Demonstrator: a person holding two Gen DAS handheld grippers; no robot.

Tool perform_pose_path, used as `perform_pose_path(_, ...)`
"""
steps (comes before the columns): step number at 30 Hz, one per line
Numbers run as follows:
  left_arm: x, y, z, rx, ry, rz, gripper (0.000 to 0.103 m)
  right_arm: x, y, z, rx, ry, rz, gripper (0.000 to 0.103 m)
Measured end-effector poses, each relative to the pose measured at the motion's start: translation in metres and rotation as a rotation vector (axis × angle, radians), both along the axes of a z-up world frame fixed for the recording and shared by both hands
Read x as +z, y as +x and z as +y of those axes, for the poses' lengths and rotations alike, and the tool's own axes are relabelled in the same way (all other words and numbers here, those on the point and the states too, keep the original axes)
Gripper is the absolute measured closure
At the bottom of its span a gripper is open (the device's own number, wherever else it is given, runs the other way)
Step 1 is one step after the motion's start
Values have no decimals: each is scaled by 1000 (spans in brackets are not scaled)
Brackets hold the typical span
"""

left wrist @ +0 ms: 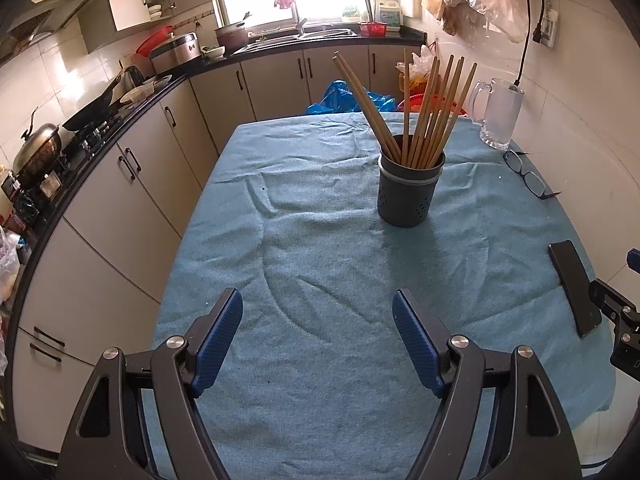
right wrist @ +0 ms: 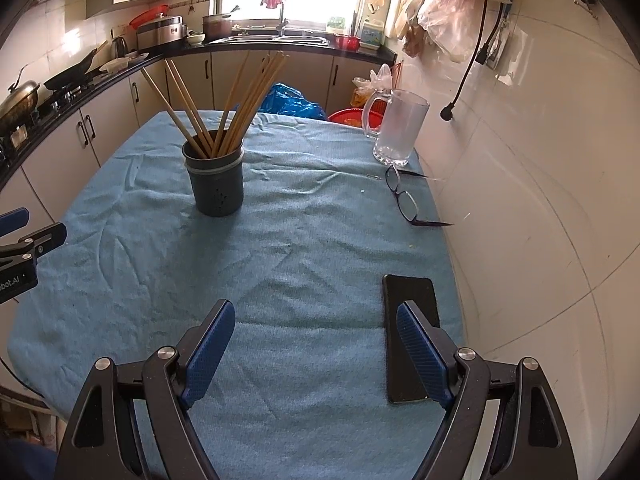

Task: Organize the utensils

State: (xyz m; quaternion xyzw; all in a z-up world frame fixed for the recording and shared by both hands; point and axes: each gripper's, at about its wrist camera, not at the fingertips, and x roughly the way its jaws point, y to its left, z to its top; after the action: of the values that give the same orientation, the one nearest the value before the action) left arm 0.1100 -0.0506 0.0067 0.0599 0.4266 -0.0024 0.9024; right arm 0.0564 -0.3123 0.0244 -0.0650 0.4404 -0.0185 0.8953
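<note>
A dark perforated utensil holder (left wrist: pixel 409 188) stands upright on the blue tablecloth (left wrist: pixel 312 264), filled with several wooden chopsticks (left wrist: pixel 424 108) that fan out upward. It also shows in the right wrist view (right wrist: pixel 216 178) with the chopsticks (right wrist: pixel 236 100). My left gripper (left wrist: pixel 318 312) is open and empty, hovering over the cloth near the table's front, well short of the holder. My right gripper (right wrist: pixel 316 324) is open and empty, over the cloth with its right finger above a black phone (right wrist: pixel 410 300).
A glass mug (left wrist: pixel 498 114) stands at the far right by the tiled wall, with eyeglasses (left wrist: pixel 526 174) in front of it. The phone (left wrist: pixel 574 288) lies near the right edge. Kitchen cabinets and a stove with pans (left wrist: pixel 38 152) run along the left.
</note>
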Motion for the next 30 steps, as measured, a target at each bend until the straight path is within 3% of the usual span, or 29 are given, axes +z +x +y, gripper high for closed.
perform_pose_path(30,-4,1,7,19,-3,17,27,-15,5,4,8,19,48,16)
